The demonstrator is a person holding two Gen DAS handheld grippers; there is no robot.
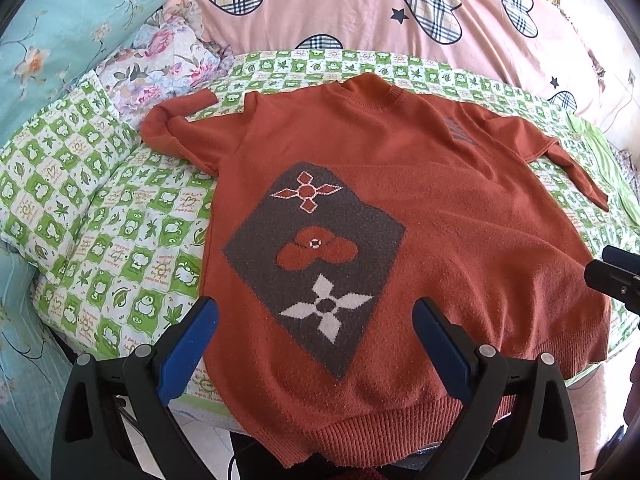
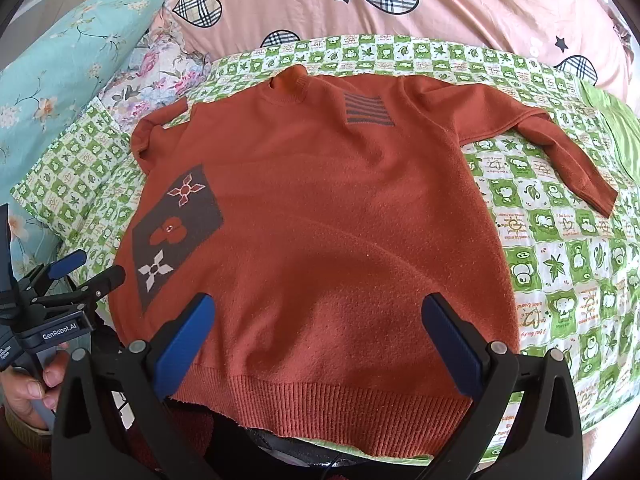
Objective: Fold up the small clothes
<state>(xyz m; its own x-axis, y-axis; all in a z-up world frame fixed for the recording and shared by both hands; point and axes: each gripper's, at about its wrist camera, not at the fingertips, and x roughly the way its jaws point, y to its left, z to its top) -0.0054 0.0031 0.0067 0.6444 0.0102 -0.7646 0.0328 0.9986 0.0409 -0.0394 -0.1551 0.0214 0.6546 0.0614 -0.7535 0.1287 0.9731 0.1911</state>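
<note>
The left claw (image 1: 316, 320) is spread wide, with nothing between its blue pads (image 1: 188, 352). It hangs just above the bottom part of the orange sweater (image 1: 400, 184). The right claw (image 2: 320, 316) is spread wide too and grips nothing. It hangs over the sweater's bottom band (image 2: 328, 404), which droops a little over the near edge of the bed.

The sweater lies flat on the green and white checked bedsheet (image 1: 120, 248), front side up. Near its bottom left there is a gray patch (image 1: 312, 264) with three flower shapes on it. Higher up on the right there is a small gray striped patch (image 2: 366, 110). The left sleeve (image 1: 176, 120) is bent back toward the neck. The right sleeve (image 2: 568, 156) stretches out and down across the sheet.

Past the sweater, a pillow in the same green checks (image 1: 52, 176) sits at the left. Behind it are a flowery cloth (image 1: 160, 60) and a light blue flowered pillow (image 1: 72, 20). At the very back lies a pink quilt with plaid hearts (image 1: 360, 12).
</note>
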